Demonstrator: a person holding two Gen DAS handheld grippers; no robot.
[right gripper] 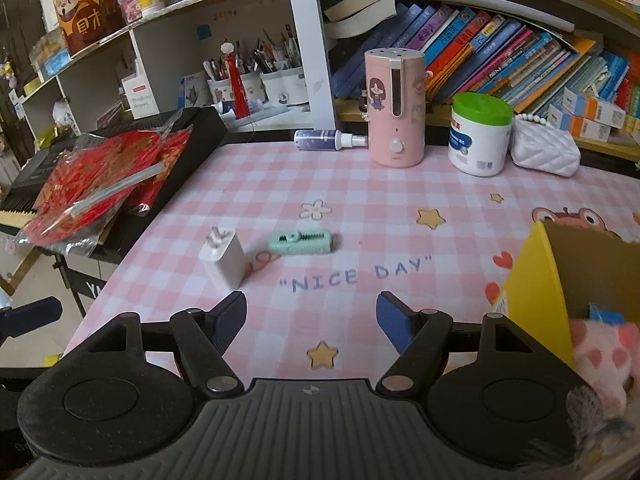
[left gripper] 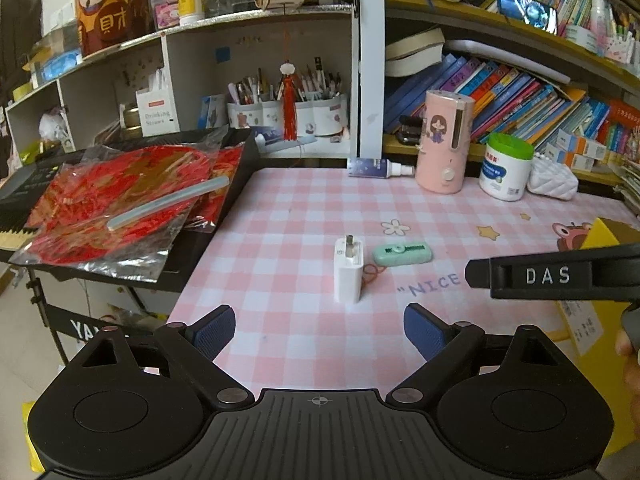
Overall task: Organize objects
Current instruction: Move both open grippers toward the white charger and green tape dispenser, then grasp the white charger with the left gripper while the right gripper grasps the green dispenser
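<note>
A: Both tongs, left tongs and right tongs, gape empty over the surface.
B: Step?
A: Reaching. Charger, green eraser mid-surface; grab one, drop in right yellow box.

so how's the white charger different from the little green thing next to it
The white charger is a blocky plug adapter with metal prongs showing; the green thing is a slimmer, rounded-end piece with a toothed edge. The charger is white and looks bulkier; the green one is mint and lies low and flat. Both sit apart from each other on the pink checked mat, untouched by any fingers.
</note>
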